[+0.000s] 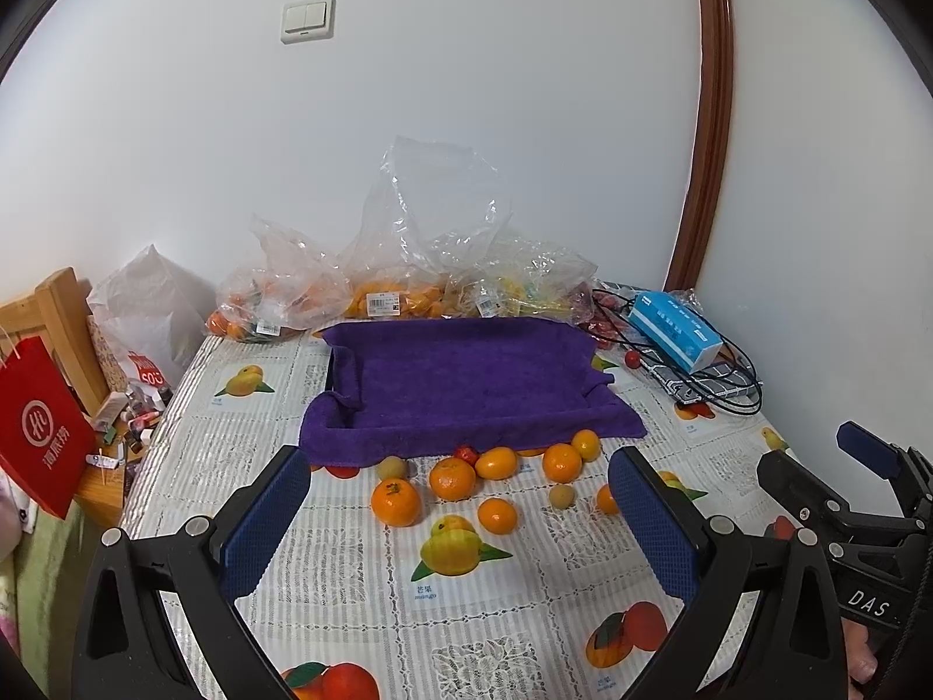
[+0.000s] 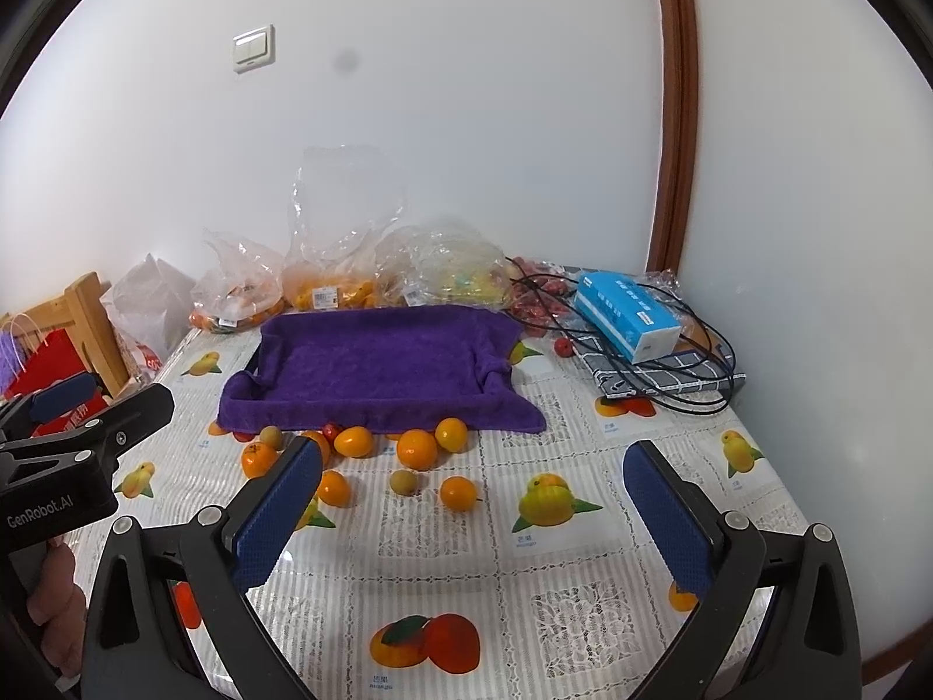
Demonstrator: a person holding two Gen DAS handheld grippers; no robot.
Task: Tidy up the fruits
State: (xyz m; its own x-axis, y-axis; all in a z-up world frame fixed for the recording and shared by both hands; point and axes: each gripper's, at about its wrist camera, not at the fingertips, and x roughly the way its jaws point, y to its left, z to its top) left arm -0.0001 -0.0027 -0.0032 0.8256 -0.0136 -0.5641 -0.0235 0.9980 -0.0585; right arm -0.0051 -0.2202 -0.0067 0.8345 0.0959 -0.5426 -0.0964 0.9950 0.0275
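Note:
Several loose fruits lie on the tablecloth in front of a tray lined with a purple towel (image 1: 466, 379) (image 2: 379, 367). Among them are oranges (image 1: 396, 502) (image 2: 416, 449), small yellow-green fruits (image 1: 391, 468) (image 2: 403, 482) and a small red fruit (image 1: 466, 454). My left gripper (image 1: 460, 501) stands open above the near side of the cluster, with nothing between its blue pads. My right gripper (image 2: 472, 490) is open too, hovering right of the fruits with an orange (image 2: 458, 493) lying between its fingers' line of sight. The towel-lined tray holds no fruit.
Clear plastic bags of fruit (image 1: 379, 291) (image 2: 326, 286) line the wall behind the tray. A blue tissue box (image 1: 676, 329) (image 2: 627, 315), black cables (image 2: 700, 367) and a checked cloth sit at the back right. A red paper bag (image 1: 41, 426) hangs left of the table.

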